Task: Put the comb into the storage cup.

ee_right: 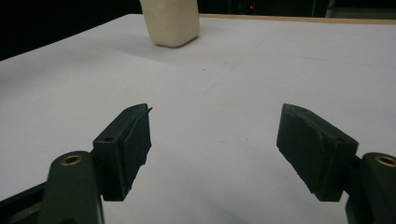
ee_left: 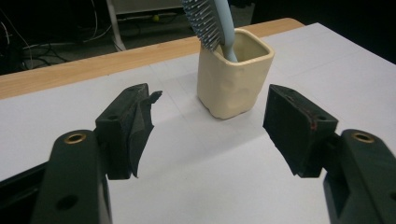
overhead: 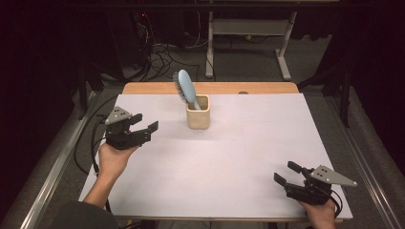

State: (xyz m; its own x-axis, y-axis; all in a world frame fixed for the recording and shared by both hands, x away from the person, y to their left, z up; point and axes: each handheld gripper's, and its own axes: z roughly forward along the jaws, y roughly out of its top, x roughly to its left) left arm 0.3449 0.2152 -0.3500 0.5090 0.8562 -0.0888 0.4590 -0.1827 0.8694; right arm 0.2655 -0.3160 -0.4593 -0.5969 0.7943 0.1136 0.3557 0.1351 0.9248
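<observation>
Standing near the back edge of the desk (overhead: 248, 157), a cream cup (overhead: 197, 114) holds a blue hairbrush (overhead: 185, 88) that leans left. White paper covers the desk, with a wooden strip at the back. Dark floor and cables lie behind. The left gripper (overhead: 143, 125) is spread wide, holding nothing, near the cup. The right gripper (overhead: 285, 173) is spread too, by the front right corner, with wide bare paper between them.
</observation>
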